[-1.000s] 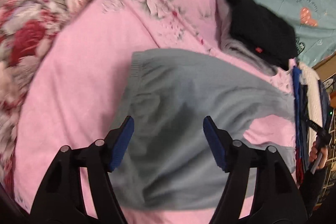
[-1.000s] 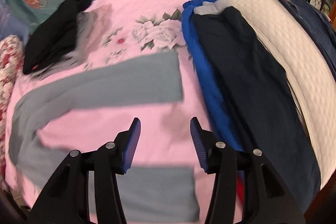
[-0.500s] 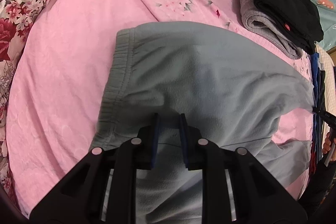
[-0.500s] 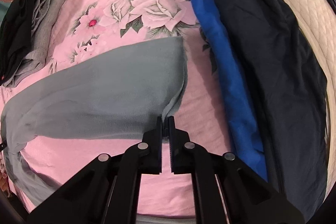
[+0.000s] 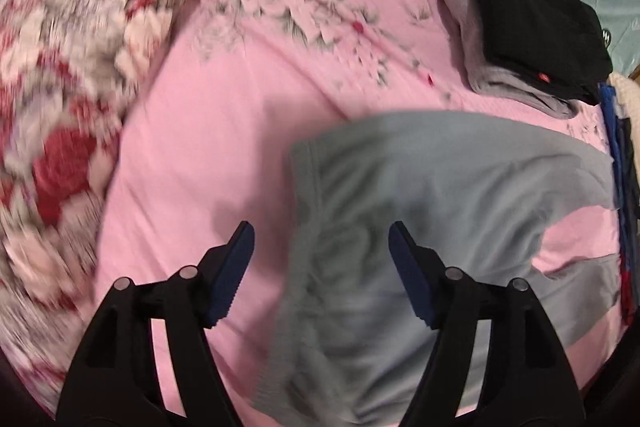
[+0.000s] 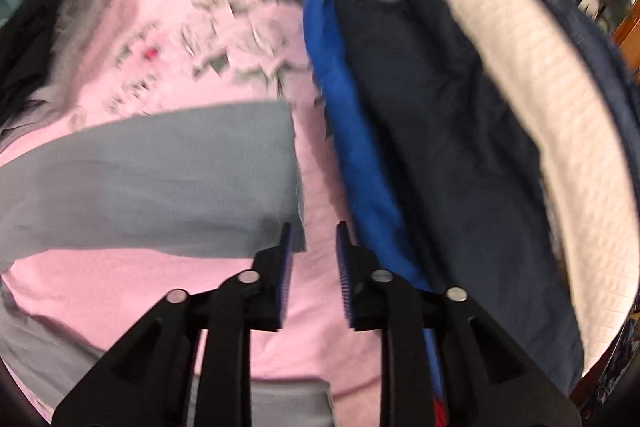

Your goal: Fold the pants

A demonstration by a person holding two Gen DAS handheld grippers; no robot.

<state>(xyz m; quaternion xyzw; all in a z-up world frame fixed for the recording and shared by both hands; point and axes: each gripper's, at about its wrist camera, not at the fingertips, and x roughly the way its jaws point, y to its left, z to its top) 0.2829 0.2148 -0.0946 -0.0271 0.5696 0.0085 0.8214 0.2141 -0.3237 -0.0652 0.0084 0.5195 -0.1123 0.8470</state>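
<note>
Grey-green fleece pants [image 5: 420,227] lie flat on the pink floral bedspread [image 5: 240,127], waistband to the left, legs running right. My left gripper [image 5: 320,263] is open and empty, raised above the waistband area. In the right wrist view one pant leg [image 6: 160,179] lies across the spread, its hem just ahead of my right gripper [image 6: 314,259]. The right gripper is open by a narrow gap and holds nothing. The other leg [image 6: 260,403] shows at the bottom edge.
A folded stack of black and grey clothes [image 5: 528,19] sits at the far right of the spread. A red floral pillow [image 5: 60,67] lies left. Blue and navy pants [image 6: 420,147] and a white quilted piece [image 6: 560,131] lie to the right of the leg hem.
Both grippers were shut on the pants half a second ago; both have opened and let the cloth go. Both have lifted back; the pants now lie flat.
</note>
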